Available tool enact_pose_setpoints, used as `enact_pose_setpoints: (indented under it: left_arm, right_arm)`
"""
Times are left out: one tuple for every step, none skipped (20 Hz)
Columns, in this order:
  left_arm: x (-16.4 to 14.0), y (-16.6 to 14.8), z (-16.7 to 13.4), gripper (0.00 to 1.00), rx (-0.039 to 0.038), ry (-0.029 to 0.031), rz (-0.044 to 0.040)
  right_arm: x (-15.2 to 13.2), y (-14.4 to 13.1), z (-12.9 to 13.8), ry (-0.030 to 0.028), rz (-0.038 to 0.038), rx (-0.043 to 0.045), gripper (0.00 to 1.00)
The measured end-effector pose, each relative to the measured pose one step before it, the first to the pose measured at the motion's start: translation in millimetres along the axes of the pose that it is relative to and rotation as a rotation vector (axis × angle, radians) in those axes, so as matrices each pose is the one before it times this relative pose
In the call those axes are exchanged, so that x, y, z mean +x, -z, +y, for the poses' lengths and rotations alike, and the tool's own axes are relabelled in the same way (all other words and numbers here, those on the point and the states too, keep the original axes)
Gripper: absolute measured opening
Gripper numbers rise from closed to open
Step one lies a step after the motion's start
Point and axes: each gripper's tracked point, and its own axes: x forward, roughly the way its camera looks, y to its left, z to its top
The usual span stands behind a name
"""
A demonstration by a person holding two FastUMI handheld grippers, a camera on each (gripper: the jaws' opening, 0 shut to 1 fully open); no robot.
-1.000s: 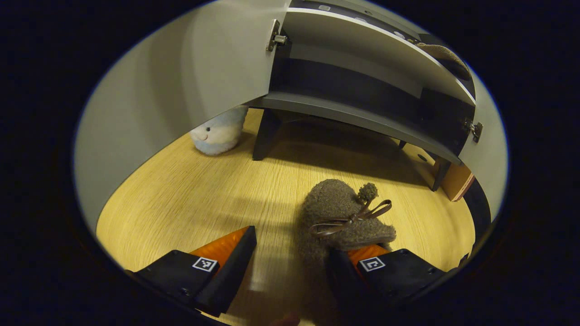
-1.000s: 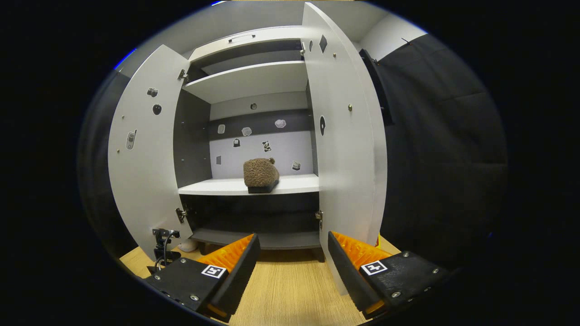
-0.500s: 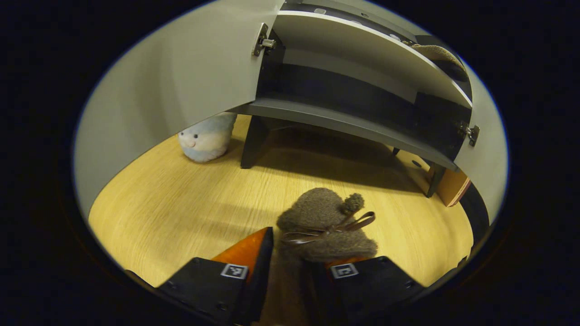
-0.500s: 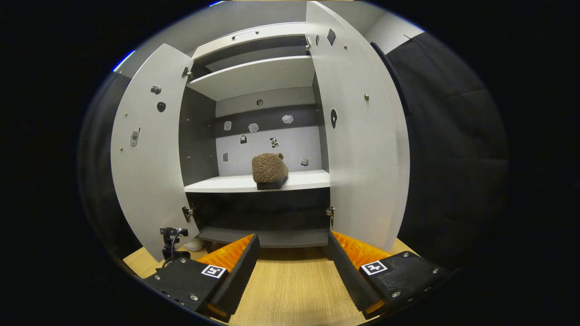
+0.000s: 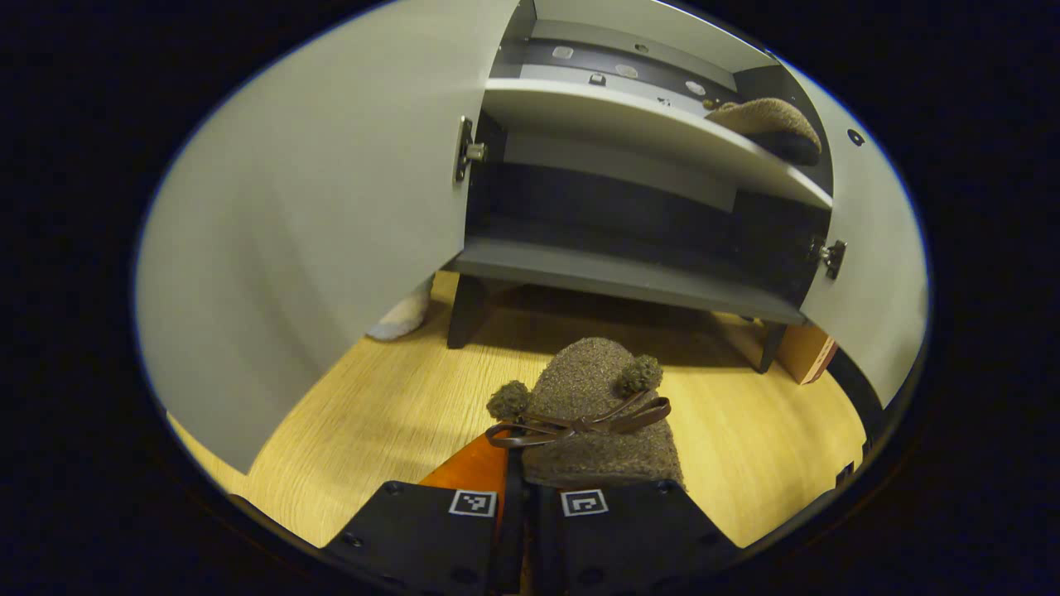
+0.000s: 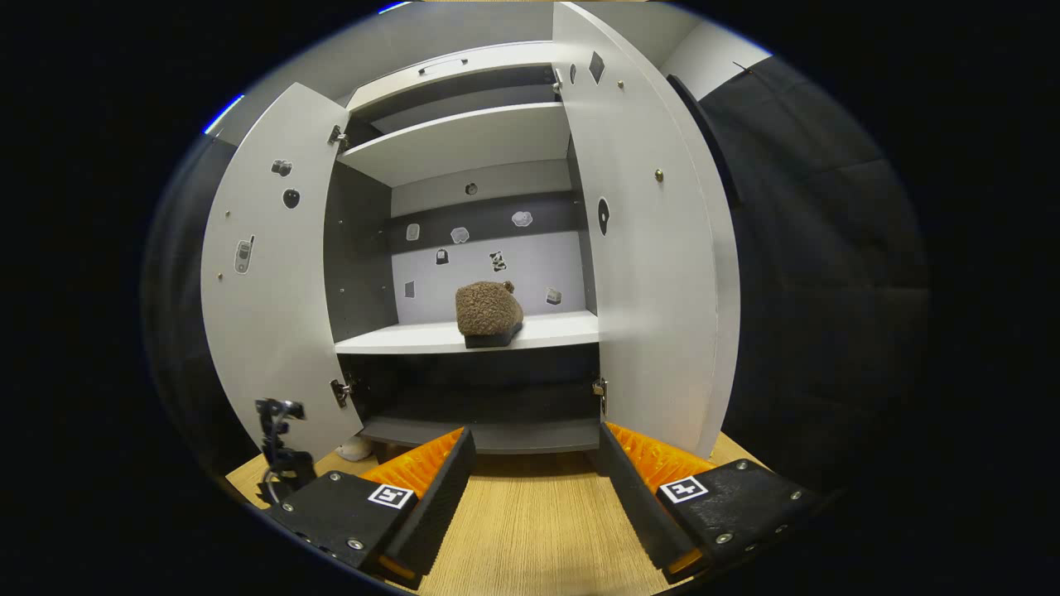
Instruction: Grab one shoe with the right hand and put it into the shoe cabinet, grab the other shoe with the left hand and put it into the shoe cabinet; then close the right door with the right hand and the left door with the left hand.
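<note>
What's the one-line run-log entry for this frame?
left gripper: shut on fuzzy brown bow slipper | right gripper: open, idle | matching slipper: on white shelf | cabinet doors: open

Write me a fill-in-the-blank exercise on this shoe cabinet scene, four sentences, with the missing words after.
1. The left hand-held gripper is shut on a brown ____.
2. The other shoe already sits on the cabinet's ____.
3. Both cabinet doors stand ____.
4. The right hand-held gripper is open and holds ____.

Missing words: shoe; shelf; open; nothing
</note>
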Motion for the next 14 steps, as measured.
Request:
enact_pose_setpoints:
  left_arm:
    - [-15.06, -12.36, -4.42, 0.14, -0.01479, 0.00702, -0.02255]
    - [-13.51, -13.1, -5.95, 0.14, -0.01034, 0.01188, -0.02406]
    - [-12.78, -12.88, -5.9, 0.14, -0.00579, 0.01033, -0.02214]
    - [-12.97, -15.91, -6.56, 0.14, -0.00192, 0.00743, -0.02747]
    - [-11.26, -18.7, -6.66, 0.14, -0.00212, 0.00957, -0.0364]
    - [-9.09, -21.7, -6.73, 0.14, -0.00013, 0.01007, -0.04155]
    - [-7.0, -26.15, -7.16, 0.14, 0.00596, 0.01024, -0.04388]
    - [-3.8, -25.03, -5.95, 0.14, 0.00831, 0.00887, -0.03716]
    - [-1.4, -25.22, -5.8, 0.14, 0.00464, 0.00968, -0.03054]
    - [0.42, -24.87, -6.4, 0.14, 0.00029, 0.01183, -0.02399]
    - [2.36, -14.22, -6.55, 0.14, 0.00382, 0.01057, -0.01884]
    - [6.25, -16.9, -5.15, 0.16, 0.00241, 0.0056, -0.01037]
    - [6.47, -18.81, -5.44, 0.14, -0.00465, 0.00196, -0.01431]
    - [7.39, -16.82, -6.06, 0.14, -0.00736, 0.00583, -0.01175]
  right_arm:
    - [0.72, -1.03, 1.43, -0.00458, -0.00137, 0.00148, 0.92]
    - [-0.23, -0.11, 1.48, -0.00348, 0.00009, 0.00135, 0.92]
    - [0.23, -0.19, 1.14, -0.00417, -0.00019, 0.00088, 0.92]
    - [-0.51, 0.55, 1.66, -0.00387, 0.00221, 0.00055, 0.92]
    - [0.1, 0.85, 2.04, -0.00351, 0.00295, 0.00046, 0.92]
    - [-2.62, -0.15, 0.37, -0.00241, -0.00021, 0.00049, 0.92]
    - [-1.29, -0.03, 1.19, -0.00332, -0.00139, 0.00002, 0.92]
    - [-1.25, 0.7, 1.47, -0.00232, -0.00019, -0.00163, 0.92]
    - [-1.39, 0.13, 0.7, -0.00096, -0.00018, -0.00351, 0.92]
    - [-1.87, 0.33, -0.3, 0.00064, -0.00073, -0.00305, 0.92]
    - [-0.82, -0.77, -0.27, 0.00098, -0.00271, -0.00171, 0.92]
    - [-2.77, 0.34, -0.35, 0.00134, 0.00001, -0.00059, 0.92]
    - [-1.34, -0.14, -0.05, 0.00216, 0.00007, 0.00083, 0.92]
    - [-2.12, -1.42, -1.42, 0.00305, -0.00198, 0.00186, 0.92]
